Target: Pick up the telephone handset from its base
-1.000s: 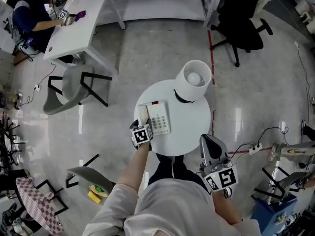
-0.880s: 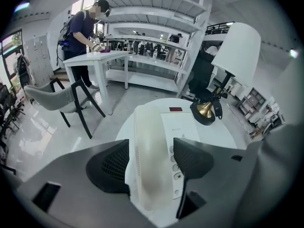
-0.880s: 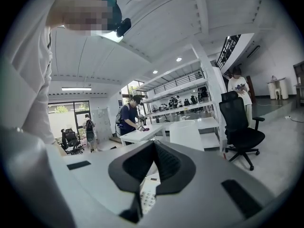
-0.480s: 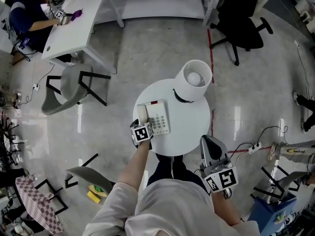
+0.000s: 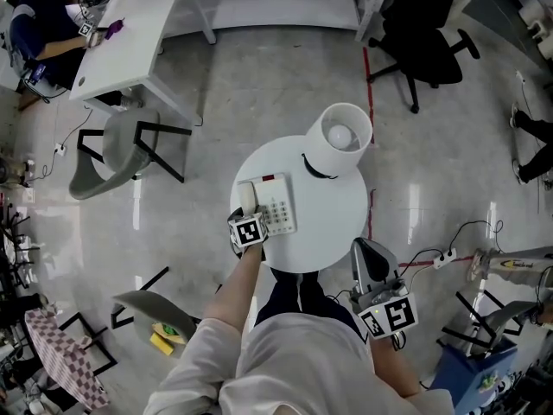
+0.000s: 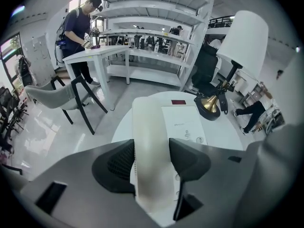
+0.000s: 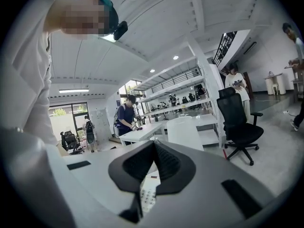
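Observation:
A cream telephone handset (image 5: pixel 249 199) lies in its cradle on the left side of the white phone base (image 5: pixel 279 211), on a round white table (image 5: pixel 333 223). My left gripper (image 5: pixel 248 215) points steeply down over the handset's near end. In the left gripper view its jaws have just been closing and both black pads touch the sides of the handset (image 6: pixel 151 137), which still rests on the base (image 6: pixel 183 122). My right gripper (image 5: pixel 368 251) hangs off the table's near right edge. It is shut and holds nothing; the base's keypad (image 7: pixel 148 197) shows below its pads.
A table lamp with a white shade (image 5: pixel 342 138) stands at the table's far right; its brass foot (image 6: pixel 210 106) is close to the base. Grey chairs (image 5: pixel 121 150) stand to the left. A black office chair (image 5: pixel 425 41) and white desks (image 5: pixel 147 37) lie beyond. Cables (image 5: pixel 449 258) run at the right.
Both grippers stay where they were in the head view. A passer-by's legs have moved along the right edge of the floor.

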The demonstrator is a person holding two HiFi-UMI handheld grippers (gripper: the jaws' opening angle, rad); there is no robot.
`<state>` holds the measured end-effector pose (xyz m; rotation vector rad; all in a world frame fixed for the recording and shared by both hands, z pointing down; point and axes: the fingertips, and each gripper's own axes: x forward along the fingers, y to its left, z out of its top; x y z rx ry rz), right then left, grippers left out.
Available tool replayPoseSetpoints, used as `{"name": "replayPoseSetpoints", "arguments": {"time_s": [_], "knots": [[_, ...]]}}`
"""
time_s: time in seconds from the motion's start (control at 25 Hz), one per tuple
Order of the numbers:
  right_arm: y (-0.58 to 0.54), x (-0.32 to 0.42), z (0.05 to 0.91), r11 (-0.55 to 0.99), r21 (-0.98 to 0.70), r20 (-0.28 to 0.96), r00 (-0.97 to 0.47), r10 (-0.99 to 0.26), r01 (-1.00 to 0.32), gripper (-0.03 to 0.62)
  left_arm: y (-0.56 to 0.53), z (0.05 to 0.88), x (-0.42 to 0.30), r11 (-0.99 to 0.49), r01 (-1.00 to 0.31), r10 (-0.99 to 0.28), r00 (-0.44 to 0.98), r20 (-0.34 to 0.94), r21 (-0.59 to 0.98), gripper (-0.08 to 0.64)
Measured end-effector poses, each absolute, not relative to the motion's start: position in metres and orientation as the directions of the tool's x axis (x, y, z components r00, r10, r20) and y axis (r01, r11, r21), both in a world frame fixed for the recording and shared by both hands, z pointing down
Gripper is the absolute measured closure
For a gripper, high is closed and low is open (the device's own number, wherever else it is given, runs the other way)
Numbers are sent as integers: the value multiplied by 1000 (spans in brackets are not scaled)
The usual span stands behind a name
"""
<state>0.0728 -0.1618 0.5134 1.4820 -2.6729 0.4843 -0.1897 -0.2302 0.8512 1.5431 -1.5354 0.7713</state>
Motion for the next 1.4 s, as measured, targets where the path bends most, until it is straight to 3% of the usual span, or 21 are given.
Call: {"name": "replayPoseSetpoints", "arguments": {"time_s": [0.88,1.4], "knots": [[-155,81,511,488,-258,180,-538,-823,-834,584,-225,845,-190,115,-985,-501,53,864,128,334],[-152,80,504,505,-262,157,-552,-819,-823,584,-221,818,-193,100,-981,-579,77,811,165,334]]}}
